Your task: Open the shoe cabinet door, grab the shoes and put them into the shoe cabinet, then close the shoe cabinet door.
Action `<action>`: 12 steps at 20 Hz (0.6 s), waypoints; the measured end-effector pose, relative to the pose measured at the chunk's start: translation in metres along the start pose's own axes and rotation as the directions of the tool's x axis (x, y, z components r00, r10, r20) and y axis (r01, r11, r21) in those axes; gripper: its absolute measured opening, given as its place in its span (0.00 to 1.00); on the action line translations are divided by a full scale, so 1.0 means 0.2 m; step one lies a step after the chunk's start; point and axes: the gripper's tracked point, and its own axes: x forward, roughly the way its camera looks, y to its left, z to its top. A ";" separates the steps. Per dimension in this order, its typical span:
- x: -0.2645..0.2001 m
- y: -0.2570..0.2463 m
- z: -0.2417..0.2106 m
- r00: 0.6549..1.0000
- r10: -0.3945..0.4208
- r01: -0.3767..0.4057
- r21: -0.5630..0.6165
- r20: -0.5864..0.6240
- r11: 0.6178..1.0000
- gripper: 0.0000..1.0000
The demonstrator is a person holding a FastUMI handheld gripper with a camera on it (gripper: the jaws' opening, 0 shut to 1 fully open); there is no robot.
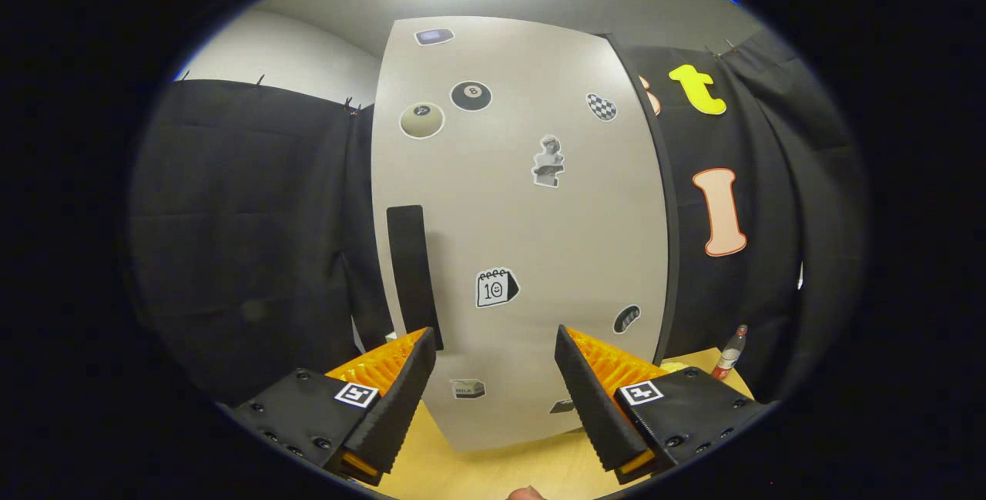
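Observation:
The shoe cabinet's pale grey door (531, 223) stands upright just ahead of my fingers, covered with several stickers. A long dark vertical handle (412, 273) runs down the door's left side, its lower end right behind my left fingertip (412, 365). My gripper (494, 346) is open, nothing between the fingers, and it faces the lower middle of the door. The door looks shut against the cabinet's dark right edge (669, 253).
The cabinet stands on a light wooden table (493, 469). A small bottle with a red label (729, 354) stands on the table to the right of the cabinet. Black cloth hangs on both sides. A fingertip of a person shows at the table's near edge.

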 end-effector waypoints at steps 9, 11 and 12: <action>-0.44 -0.45 0.02 0.995 -0.101 0.102 -0.022 0.020 0.995 0.98; -0.52 -0.57 0.04 0.990 -0.138 0.140 -0.036 0.033 0.990 0.98; -0.56 -0.63 0.05 0.986 -0.160 0.161 -0.044 0.041 0.986 0.98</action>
